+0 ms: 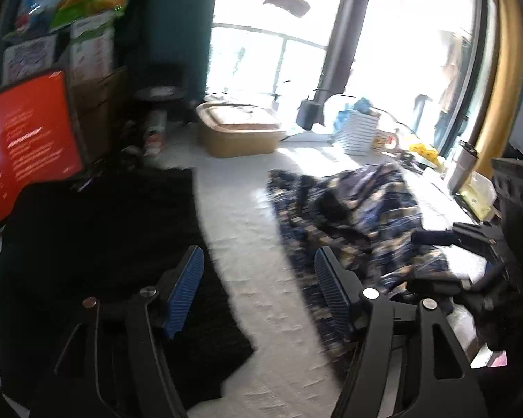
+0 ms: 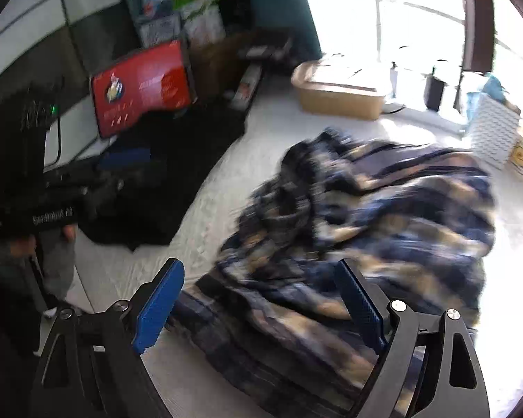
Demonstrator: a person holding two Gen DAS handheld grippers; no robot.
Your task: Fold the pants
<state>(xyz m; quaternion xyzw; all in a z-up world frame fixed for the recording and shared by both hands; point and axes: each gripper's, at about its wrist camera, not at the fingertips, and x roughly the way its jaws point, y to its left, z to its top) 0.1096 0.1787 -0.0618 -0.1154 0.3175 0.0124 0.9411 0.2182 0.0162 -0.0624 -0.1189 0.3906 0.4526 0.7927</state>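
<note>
Crumpled plaid pants, navy and tan (image 2: 366,216), lie in a heap on the white surface (image 2: 205,209); they also show in the left wrist view (image 1: 352,216). My right gripper (image 2: 261,299) is open and empty, hovering just above the near edge of the pants. My left gripper (image 1: 258,278) is open and empty above bare white surface, with the pants to its right and a black cloth (image 1: 104,244) to its left. The right gripper's body shows at the right edge of the left wrist view (image 1: 477,240).
A red-screened monitor (image 1: 24,139) stands at the left. A tan box (image 1: 240,132), stacked white items (image 1: 359,132) and clutter line the bright window side. Black cloth (image 2: 164,181) lies left of the pants. The left hand and its gripper (image 2: 45,209) show in the right wrist view.
</note>
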